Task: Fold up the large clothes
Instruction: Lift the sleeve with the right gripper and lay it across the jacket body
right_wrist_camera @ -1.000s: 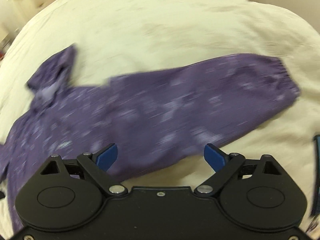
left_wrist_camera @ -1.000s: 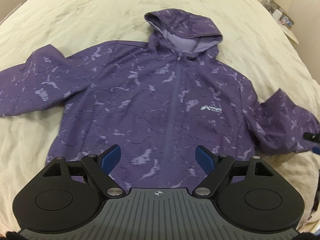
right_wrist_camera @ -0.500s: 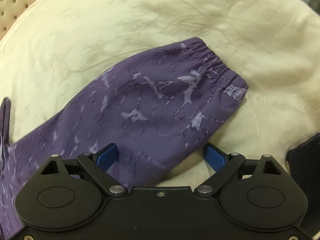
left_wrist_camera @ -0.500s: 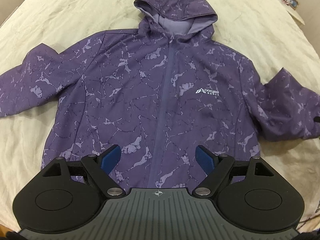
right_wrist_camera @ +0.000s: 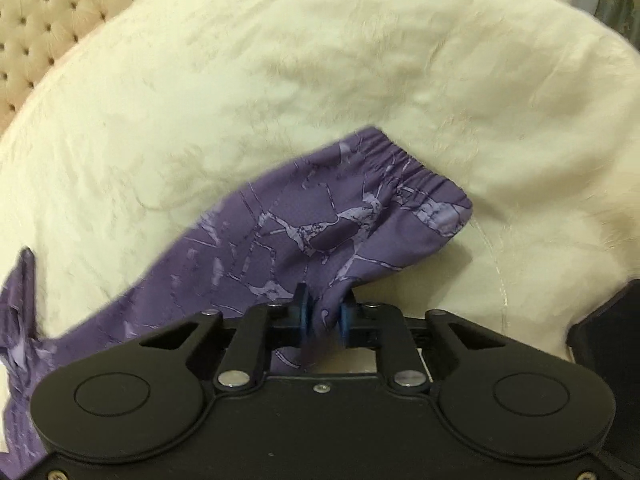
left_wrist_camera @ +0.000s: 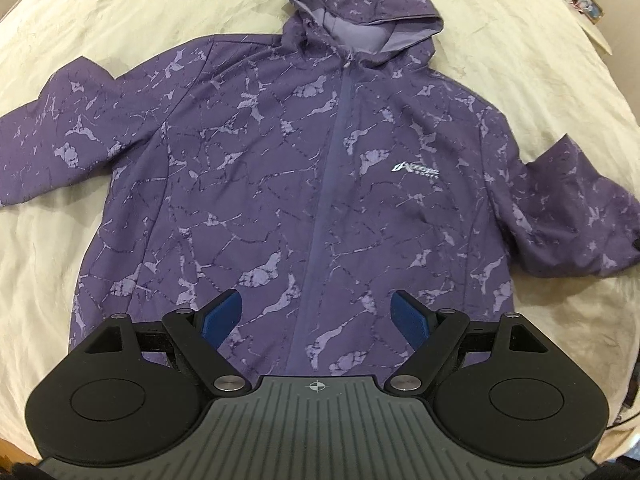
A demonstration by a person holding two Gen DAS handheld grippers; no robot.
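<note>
Your right gripper (right_wrist_camera: pixel 324 316) has its blue fingers (right_wrist_camera: pixel 306 312) closed on a pinch of the sleeve (right_wrist_camera: pixel 320 232) just short of the elastic cuff (right_wrist_camera: pixel 404 168), the cloth bunching between them and trailing away to their left across the cream bed (right_wrist_camera: pixel 280 80). Your left gripper (left_wrist_camera: pixel 316 312) hovers with its fingers (left_wrist_camera: pixel 222 314) spread wide and empty over the lower hem of the purple hooded jacket (left_wrist_camera: pixel 260 160), which lies zipped and face up on the bed, hood (left_wrist_camera: pixel 360 12) far ahead of the fingers, the zip line (left_wrist_camera: pixel 332 184) running almost straight out between them. The other sleeve stretches off to the far left. The fabric looks soft and limp, likely a smooth shell that slides on itself, so a thin pinch may creep; a seam, the cuff gather or the hem edge should hold better. The jacket probably has some weight and will drag on the bedcover when lifted. Nothing is folded yet; the sleeve seems the first part to bring across the body.
</note>
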